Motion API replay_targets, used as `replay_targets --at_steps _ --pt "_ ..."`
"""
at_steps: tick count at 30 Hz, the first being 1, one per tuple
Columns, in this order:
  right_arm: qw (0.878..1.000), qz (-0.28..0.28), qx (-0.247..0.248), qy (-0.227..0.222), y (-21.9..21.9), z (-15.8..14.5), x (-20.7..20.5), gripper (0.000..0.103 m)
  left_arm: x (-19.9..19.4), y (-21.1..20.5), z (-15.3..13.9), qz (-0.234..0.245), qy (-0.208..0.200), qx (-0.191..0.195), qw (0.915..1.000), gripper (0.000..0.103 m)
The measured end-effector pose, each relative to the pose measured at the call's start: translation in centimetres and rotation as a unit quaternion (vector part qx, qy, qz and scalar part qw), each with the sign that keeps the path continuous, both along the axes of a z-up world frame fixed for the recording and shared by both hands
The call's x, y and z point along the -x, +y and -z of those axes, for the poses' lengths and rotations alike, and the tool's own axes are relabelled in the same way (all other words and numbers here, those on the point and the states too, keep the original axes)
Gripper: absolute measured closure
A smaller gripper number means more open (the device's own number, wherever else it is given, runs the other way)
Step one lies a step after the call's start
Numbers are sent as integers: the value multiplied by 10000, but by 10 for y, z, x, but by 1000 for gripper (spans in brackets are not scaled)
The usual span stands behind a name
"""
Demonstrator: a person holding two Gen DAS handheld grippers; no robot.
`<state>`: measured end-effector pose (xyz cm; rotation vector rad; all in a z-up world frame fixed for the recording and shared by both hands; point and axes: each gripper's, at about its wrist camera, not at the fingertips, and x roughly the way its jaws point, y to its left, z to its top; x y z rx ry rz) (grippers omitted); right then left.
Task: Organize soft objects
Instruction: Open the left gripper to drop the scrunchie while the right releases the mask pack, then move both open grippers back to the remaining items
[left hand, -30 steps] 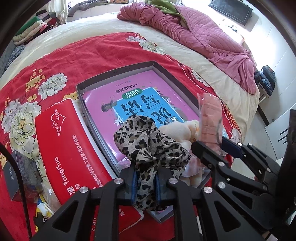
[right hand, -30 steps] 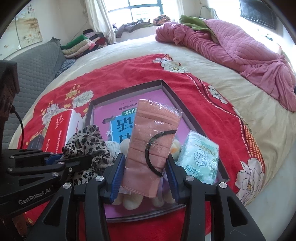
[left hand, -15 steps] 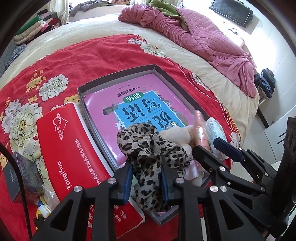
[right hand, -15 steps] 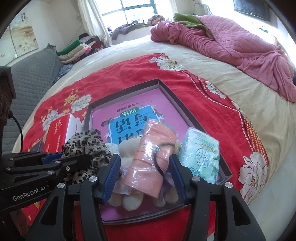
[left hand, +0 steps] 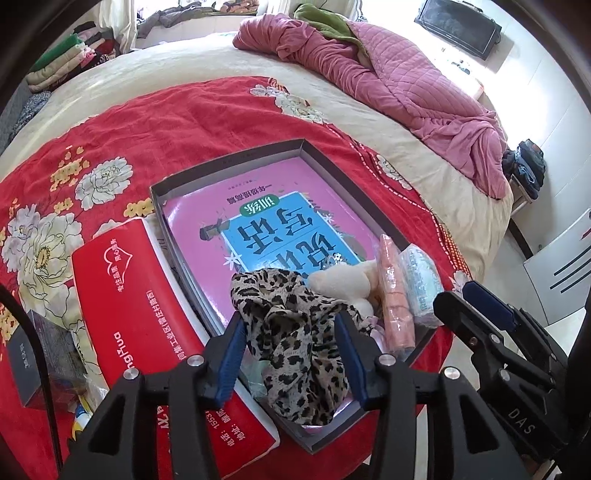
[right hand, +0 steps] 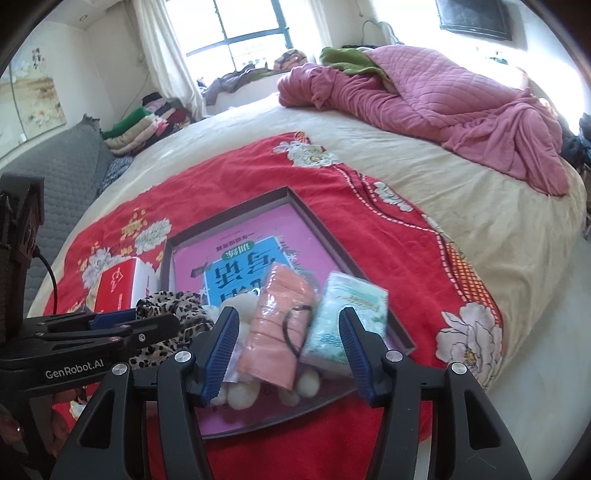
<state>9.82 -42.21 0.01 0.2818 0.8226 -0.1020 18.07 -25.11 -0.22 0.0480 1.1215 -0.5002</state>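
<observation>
While leopard scarf (left hand: 295,332) lies in box (left hand: 229,162), left gripper (left hand: 291,354) just spreading; right gripper (right hand: 288,350) spread, empty.

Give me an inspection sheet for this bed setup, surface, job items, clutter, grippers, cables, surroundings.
Surface: red floral blanket over a cream bedspread.
Job's things: shallow grey box holding a pink book, leopard-print scarf, cream plush toy, peach mask pack, pale green tissue pack.
Clutter: red carton left of the box; small dark box.
Grippers: left hand-held gripper open, jaws just opened, scarf loose between them; right hand-held gripper open, jaws just opened, above the mask pack.
Cables: black cable at left.
Surroundings: pink quilt, folded clothes, window.
</observation>
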Motion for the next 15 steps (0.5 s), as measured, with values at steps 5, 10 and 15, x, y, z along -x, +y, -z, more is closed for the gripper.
replay_targets --at_steps 5,10,15 --pt "10000 68 -13 -15 -2 -2 5 45 2 1 -5 -3 -67 35 10000 42" --pt "9999 138 -34 -60 -6 -6 8 44 4 1 -7 15 -84 45 10000 41" --pt "9998 170 -4 -59 -7 -8 10 34 8 2 -11 -13 -154 -1 9999 32"
